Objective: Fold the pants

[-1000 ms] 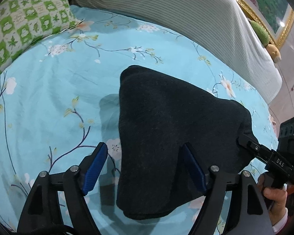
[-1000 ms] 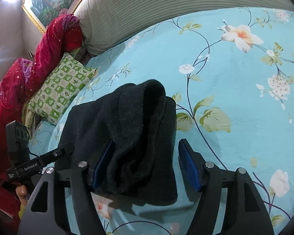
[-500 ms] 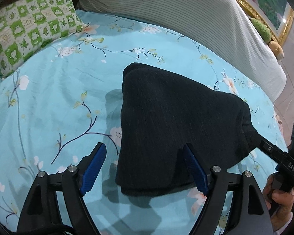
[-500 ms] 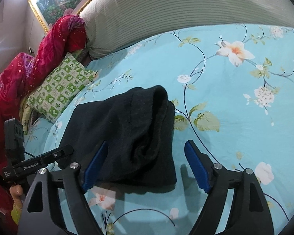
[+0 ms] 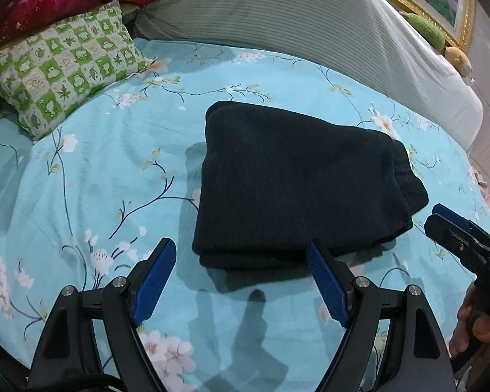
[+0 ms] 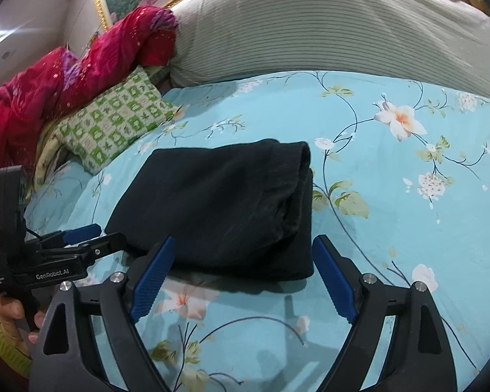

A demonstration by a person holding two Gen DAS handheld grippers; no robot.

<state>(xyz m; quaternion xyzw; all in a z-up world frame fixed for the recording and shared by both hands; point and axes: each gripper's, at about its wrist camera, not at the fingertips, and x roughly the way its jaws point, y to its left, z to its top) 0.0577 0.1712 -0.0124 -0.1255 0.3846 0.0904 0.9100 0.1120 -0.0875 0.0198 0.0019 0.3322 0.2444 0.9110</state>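
Pants (image 5: pixel 297 183) folded on floral bedsheet (image 5: pixel 98 170), beside green pillow (image 5: pixel 65 68)

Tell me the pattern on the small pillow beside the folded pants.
Green-and-white checked pillow with leaf motifs, clearest in the left wrist view.

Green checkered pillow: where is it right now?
The green checkered pillow lies upper left in both wrist views, on the floral bedsheet below the red blanket, apart from the folded black pants.

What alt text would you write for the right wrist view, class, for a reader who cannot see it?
Folded black pants lie flat on a blue floral bedsheet, just beyond the open right claw, which holds nothing. The left claw is at the left edge; a green checked pillow lies behind.
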